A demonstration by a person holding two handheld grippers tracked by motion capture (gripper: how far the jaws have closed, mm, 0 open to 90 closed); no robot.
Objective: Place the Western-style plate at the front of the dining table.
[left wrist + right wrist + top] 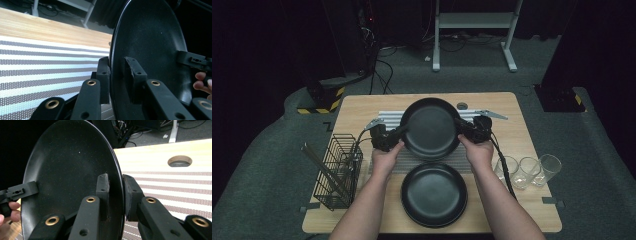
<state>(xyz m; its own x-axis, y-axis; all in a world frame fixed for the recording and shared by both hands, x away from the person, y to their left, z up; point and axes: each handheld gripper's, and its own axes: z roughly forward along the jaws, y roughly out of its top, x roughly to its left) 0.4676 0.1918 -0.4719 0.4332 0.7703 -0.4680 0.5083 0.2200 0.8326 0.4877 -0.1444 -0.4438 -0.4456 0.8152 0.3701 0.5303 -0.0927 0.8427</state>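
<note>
While both hands grip their tools from opposite sides, a black plate (430,127) is held up between them over the striped mat (387,118), in the middle of the wooden worktop (357,107).

Left tool (393,136): clamped on the plate's left rim. In the left gripper view, one pad sits against the outer face of the rim and the other against the inner face (117,80); the plate (150,50) stands on edge there, hollow side turned toward the far hand. Pinching the plate.

Right tool (463,130): clamped on the opposite rim. In the right gripper view, the rim runs between the two pads (115,195), one pad inside the hollow, one behind. Pinching the plate (67,175) too. The other tool's jaw tip shows at the far rim, with fingertips below it.

Plate attitude: in the high view its hollow face is turned toward the camera, tilted up off the mat, lower edge nearer the person.

A second black plate (433,194) lies flat on the worktop just in front of the held one, close to the near edge, between the forearms.

Left side of worktop: black wire basket (337,172), with a long utensil leaning out of it.

Right side: three clear glasses (527,170) in a row, just beside the right forearm and cable.

A round hole (179,161) in the worktop sits beyond the mat's far edge.
</note>
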